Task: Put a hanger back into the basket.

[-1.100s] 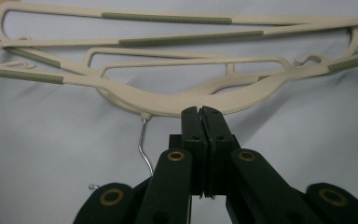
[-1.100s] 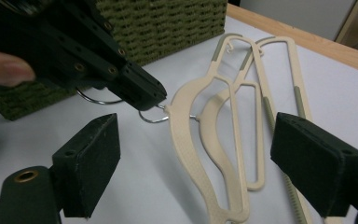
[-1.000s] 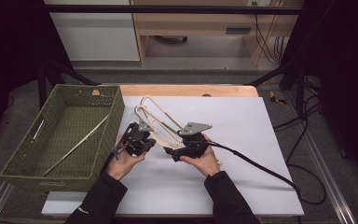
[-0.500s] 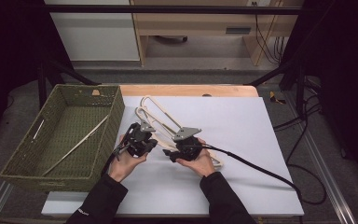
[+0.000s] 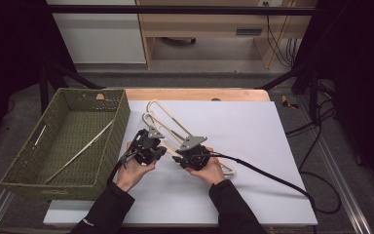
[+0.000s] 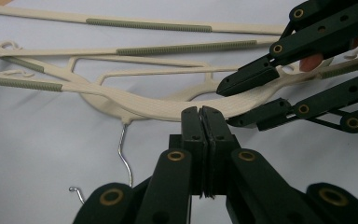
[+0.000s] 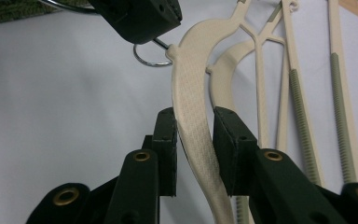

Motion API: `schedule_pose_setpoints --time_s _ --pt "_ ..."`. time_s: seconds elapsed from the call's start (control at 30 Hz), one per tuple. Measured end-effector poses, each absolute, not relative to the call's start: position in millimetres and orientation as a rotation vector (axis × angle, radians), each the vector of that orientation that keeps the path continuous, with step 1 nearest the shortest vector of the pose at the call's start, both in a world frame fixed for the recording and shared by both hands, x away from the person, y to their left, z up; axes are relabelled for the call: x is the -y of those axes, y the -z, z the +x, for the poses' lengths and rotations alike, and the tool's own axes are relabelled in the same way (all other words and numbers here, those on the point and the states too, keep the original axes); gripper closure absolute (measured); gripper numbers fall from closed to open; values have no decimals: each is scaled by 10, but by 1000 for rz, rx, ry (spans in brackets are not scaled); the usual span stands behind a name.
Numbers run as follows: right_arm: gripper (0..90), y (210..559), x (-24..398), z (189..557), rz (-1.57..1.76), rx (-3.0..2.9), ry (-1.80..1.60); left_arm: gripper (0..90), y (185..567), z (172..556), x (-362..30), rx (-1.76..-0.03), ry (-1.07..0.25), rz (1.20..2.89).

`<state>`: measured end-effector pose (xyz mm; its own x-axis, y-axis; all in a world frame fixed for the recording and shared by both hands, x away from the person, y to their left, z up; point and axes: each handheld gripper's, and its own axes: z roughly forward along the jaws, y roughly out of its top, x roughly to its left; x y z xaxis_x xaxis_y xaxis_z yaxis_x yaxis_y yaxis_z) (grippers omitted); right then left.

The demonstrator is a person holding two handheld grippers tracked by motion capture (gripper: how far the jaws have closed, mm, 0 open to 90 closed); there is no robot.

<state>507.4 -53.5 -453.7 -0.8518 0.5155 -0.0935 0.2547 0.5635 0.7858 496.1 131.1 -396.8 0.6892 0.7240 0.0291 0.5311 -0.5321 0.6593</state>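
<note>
On the white table top (image 5: 272, 146), just right of the green woven basket (image 5: 68, 141), lie two cream plastic hangers, one stacked partly over the other; the upper hanger (image 7: 193, 116) is the one being worked on. Its broad textured shoulder runs straight up between the right gripper (image 7: 195, 126)'s two black jaws, the left pad touching its edge and the right pad just beside it with a thin gap, so the jaws, which have just been closing, bracket the hanger without yet clamping it. In the left gripper view the same hanger (image 6: 135, 100) lies flat just beyond the left gripper (image 6: 201, 116), whose jaws are clenched together with nothing between them, their tips right at the lower edge of the shoulder; its thin metal hook (image 6: 125, 154) curls toward the camera beside them. The lower hanger (image 6: 168, 49) lies behind, with grey-green ribbed strips along its arms. From the high view, both hands meet over the hangers' near ends, and a loose stick (image 5: 80, 151) rests inside the basket.
</note>
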Motion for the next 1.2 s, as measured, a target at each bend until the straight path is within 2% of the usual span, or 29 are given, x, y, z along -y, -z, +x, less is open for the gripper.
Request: schedule_pose_setpoints --time_s 0.13,0.17,0.27,0.6,0.87,1.2 --pt "726 4513 546 5057 608 -2472 -1170 871 3911 4951 -1356 -942 -394 2225" --pt "729 4506 549 5056 607 -2464 -1169 823 3870 4944 -1386 -940 -393 2197" --pt "737 4492 563 5062 592 -2465 -1151 574 3725 4902 -1495 -902 -411 2075" --pt "790 4325 653 5063 565 -2420 -1142 157 3369 4719 -1735 -800 -484 1917" --pt "830 4167 764 5105 587 -2366 -1117 71 3328 4715 -1883 -808 -492 1877" --pt "867 3981 969 5207 608 -2290 -1095 60 3421 4772 -1919 -816 -475 1913"
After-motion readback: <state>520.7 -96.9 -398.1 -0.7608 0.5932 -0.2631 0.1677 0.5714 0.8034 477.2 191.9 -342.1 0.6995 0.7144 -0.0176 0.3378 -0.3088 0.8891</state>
